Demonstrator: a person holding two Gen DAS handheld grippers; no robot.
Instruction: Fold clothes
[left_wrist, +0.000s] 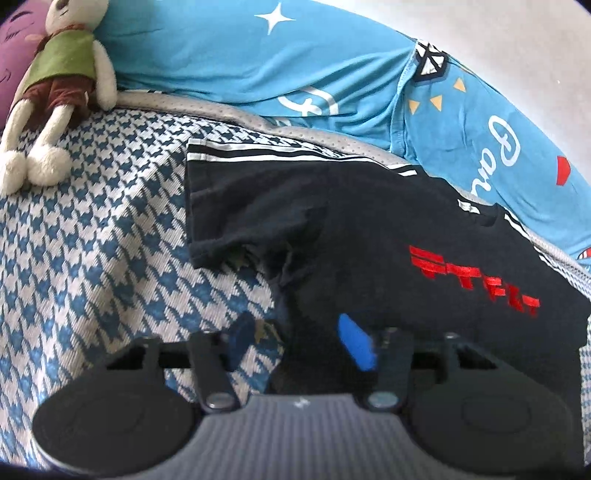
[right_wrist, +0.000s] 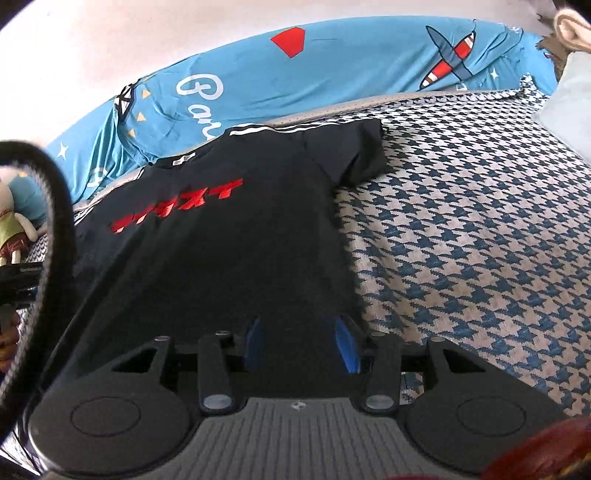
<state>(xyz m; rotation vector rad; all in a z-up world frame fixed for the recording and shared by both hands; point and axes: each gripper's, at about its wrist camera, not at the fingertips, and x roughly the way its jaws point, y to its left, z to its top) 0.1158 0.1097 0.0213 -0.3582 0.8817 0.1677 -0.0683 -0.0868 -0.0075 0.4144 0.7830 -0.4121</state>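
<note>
The black cotton T-shirt with white shoulder stripes (right_wrist: 229, 236) lies flat on the blue-and-white houndstooth bedspread (right_wrist: 461, 240), its collar toward twelve o'clock, probably spread for folding. The left gripper (left_wrist: 299, 339) and right gripper (right_wrist: 301, 343) each clench its hem at six o'clock. The red chest lettering is unreadable; "Par" shows on the blue pillow (right_wrist: 258, 81).

Bedroom in a home. A bed took up most of both views, covered by a blue-and-white houndstooth bedspread (left_wrist: 92, 229). Along its far edge lay a bright blue quilt (left_wrist: 240, 62) printed with white stars, cursive lettering and a cartoon aeroplane. A stuffed rabbit toy (left_wrist: 59, 85) in a green top and brown shorts lay at the upper left of the left wrist view, beside a purple cushion (left_wrist: 11, 51). A plain pale wall (right_wrist: 92, 48) stood behind.
</note>
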